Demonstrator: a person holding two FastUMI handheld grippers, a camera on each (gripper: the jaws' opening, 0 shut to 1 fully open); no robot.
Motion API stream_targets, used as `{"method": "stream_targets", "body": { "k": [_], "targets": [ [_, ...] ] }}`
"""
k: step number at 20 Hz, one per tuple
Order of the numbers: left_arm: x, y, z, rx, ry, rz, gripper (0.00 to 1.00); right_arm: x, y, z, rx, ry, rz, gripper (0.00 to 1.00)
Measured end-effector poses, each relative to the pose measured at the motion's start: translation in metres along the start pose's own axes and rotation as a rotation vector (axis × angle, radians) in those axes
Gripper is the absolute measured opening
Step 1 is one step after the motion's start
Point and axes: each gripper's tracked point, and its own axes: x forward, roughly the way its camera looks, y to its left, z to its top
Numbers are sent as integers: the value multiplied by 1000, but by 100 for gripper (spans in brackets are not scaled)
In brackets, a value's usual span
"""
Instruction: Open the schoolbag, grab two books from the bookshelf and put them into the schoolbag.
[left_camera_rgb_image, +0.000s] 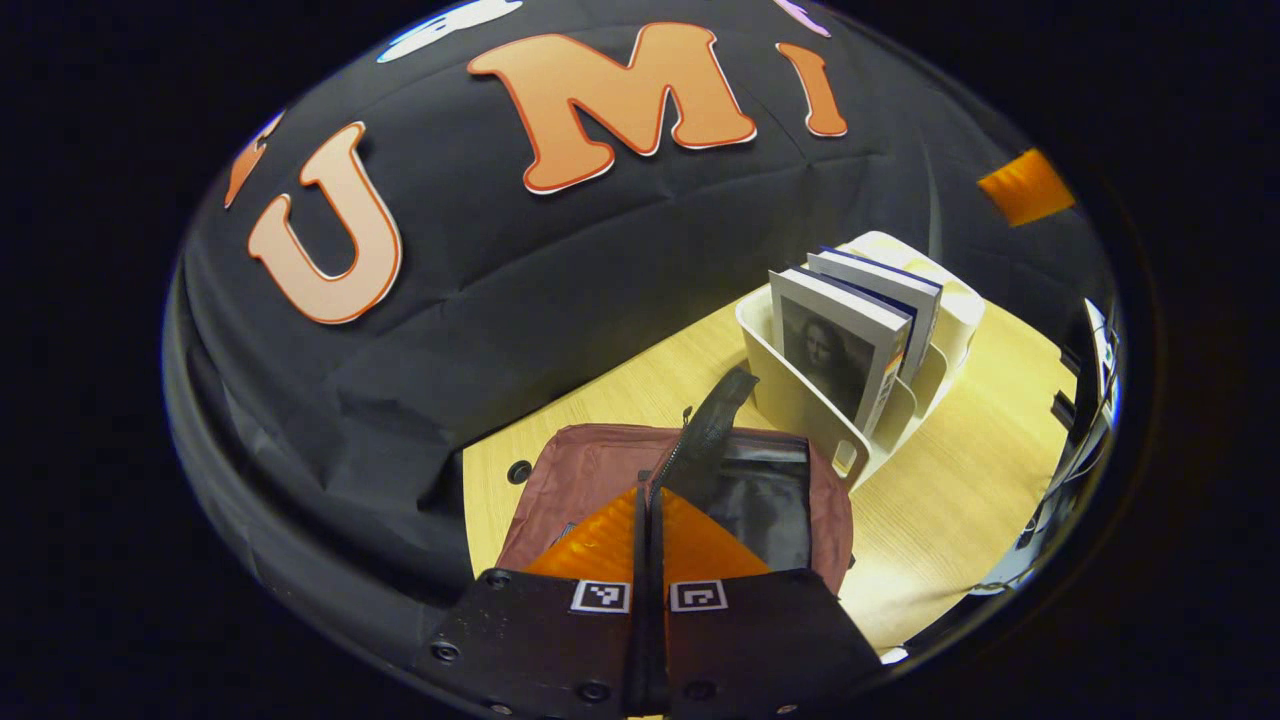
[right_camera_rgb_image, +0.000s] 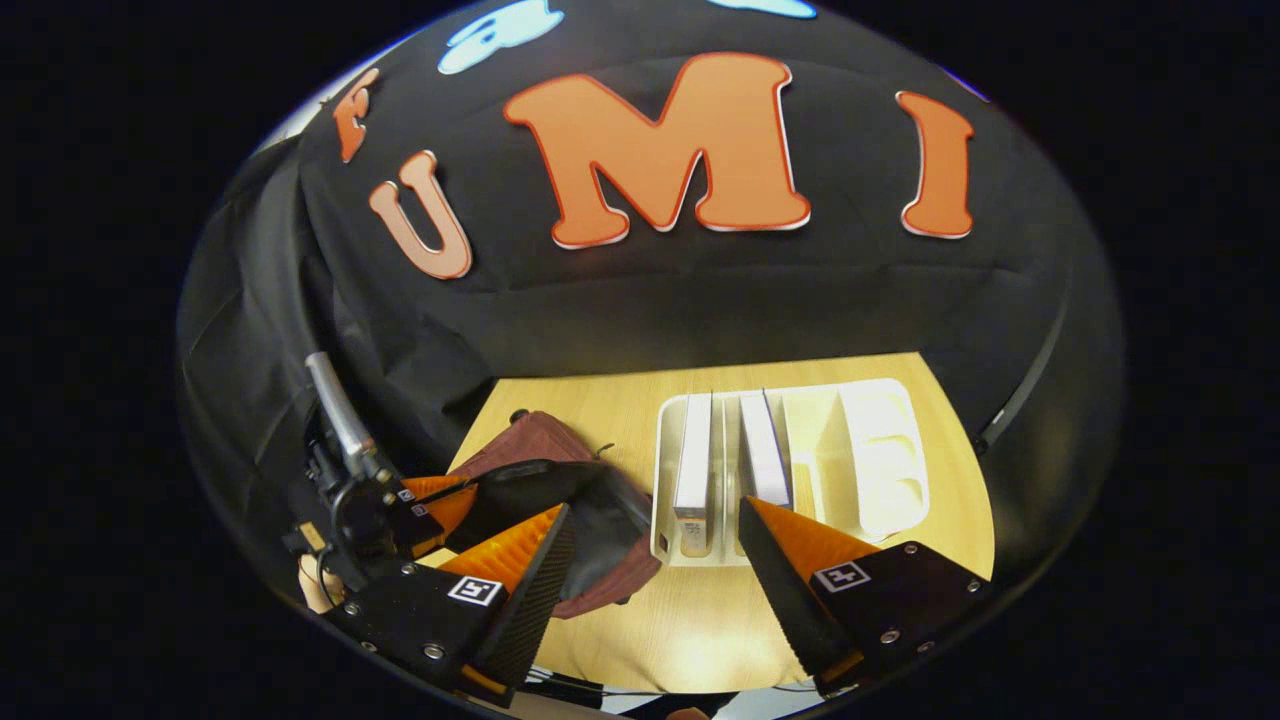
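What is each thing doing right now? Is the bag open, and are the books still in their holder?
Schoolbag: open, flap lifted.
Two books: upright in the bookshelf, untouched.
Left hand-held gripper: shut on the bag's flap.
Right hand-held gripper: open, near the books.

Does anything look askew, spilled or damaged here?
Nothing is damaged or spilled. The schoolbag lies on the table, its flap pulled up by the shut left gripper. Two books stand in the white bookshelf. The right gripper hangs open before them.
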Motion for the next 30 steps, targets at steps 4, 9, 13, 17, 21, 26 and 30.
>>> {"method": "stream_targets", "body": {
  "k": [4, 9, 13, 17, 21, 26, 30],
  "targets": [
    [3, 5, -5, -28, 6, -10, 0, 63, -11, 9, 10, 143, -71, 97],
    [9, 8, -11, -63, 13, -14, 0, 125, -25, -5, 4, 294, -145, 98],
    [10, 12, -16, -71, 23, -21, 0, 157, -32, -6, 15, 328, -176, 98],
    [11, 14, -18, -72, 39, -17, 1, 182, -52, -13, 43, 379, -226, 98],
    [12, 12, -22, -61, 55, -16, 0, 195, -60, -21, 67, 411, -244, 86],
    [13, 12, -23, -55, 70, -11, 0, 203, -60, -27, 85, 417, -237, 28],
    [13, 11, -27, -66, 80, -17, 0, 190, -49, -15, 94, 383, -212, 46]
  ]
}}
